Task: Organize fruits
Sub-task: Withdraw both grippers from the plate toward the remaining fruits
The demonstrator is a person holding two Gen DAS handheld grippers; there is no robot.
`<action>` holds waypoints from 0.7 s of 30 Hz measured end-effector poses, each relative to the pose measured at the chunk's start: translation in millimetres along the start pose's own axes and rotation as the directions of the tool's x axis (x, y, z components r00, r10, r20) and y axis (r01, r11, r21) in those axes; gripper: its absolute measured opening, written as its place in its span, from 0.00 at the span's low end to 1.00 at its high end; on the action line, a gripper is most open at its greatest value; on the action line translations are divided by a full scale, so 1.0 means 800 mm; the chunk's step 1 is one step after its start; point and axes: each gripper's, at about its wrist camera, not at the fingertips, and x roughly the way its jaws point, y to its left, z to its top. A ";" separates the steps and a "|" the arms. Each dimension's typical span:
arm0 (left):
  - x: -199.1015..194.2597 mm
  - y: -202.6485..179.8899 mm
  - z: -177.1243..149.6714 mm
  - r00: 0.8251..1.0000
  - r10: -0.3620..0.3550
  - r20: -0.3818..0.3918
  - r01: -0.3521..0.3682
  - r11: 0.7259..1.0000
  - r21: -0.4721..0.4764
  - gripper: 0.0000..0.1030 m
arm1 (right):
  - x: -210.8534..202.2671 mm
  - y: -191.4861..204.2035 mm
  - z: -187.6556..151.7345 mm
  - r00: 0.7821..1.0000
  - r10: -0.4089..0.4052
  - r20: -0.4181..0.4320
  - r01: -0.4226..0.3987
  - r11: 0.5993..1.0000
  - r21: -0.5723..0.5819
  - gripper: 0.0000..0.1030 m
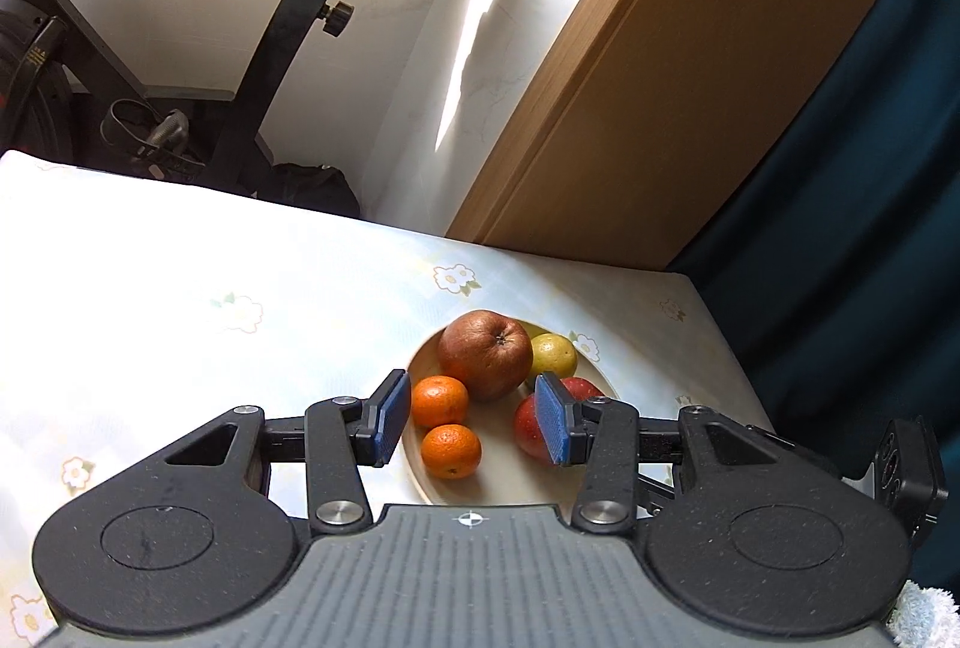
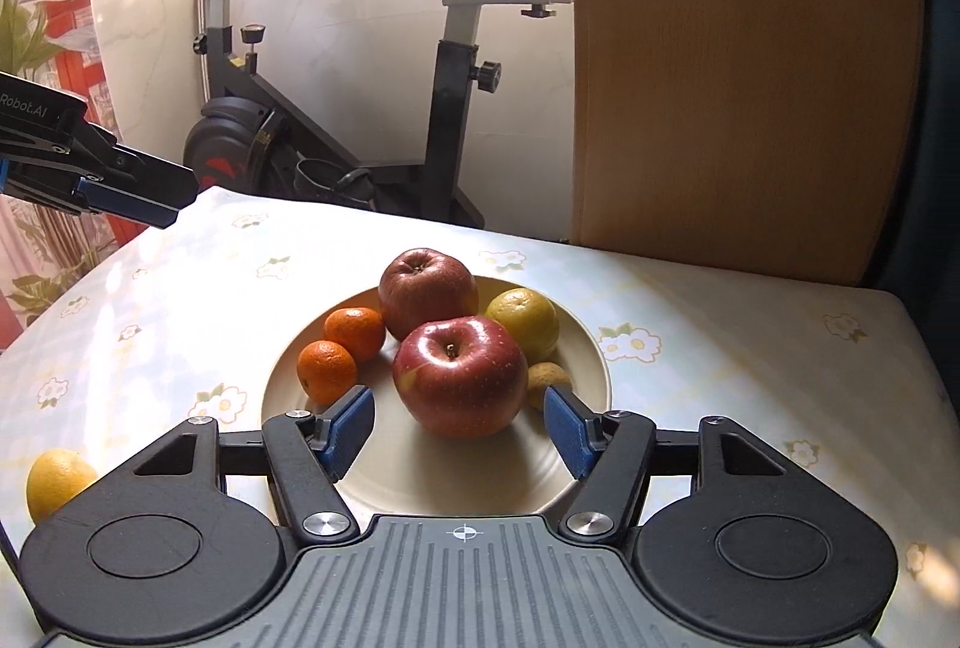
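A cream plate holds a shiny red apple, a duller red apple, a yellow-green citrus, a small yellowish fruit and two mandarins. My right gripper hovers open at the plate's near side; the shiny apple sits just beyond its blue pads, untouched. In the left wrist view my left gripper is open above the plate, with the mandarins and dull apple below it. Its right pad hides part of the shiny apple. The left gripper also shows at the far left.
A yellow lemon-like fruit lies on the flowered tablecloth, left of the plate. Behind the table stand an exercise bike and a wooden panel. A dark blue curtain hangs past the table's right edge.
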 end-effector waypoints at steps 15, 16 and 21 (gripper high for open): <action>-0.117 0.076 -0.001 0.978 0.174 0.116 -0.189 0.973 0.134 0.46 | -0.028 0.072 -0.015 0.999 -0.014 0.033 0.009 0.992 0.127 0.57; -0.120 0.078 -0.005 0.977 0.177 0.115 -0.192 0.972 0.136 0.46 | -0.029 0.077 -0.017 0.999 -0.015 0.028 0.011 0.991 0.134 0.57; -0.116 0.079 -0.036 0.990 0.130 0.051 -0.137 0.977 0.161 0.48 | -0.032 0.101 -0.030 1.000 -0.013 -0.004 0.013 0.989 0.149 0.57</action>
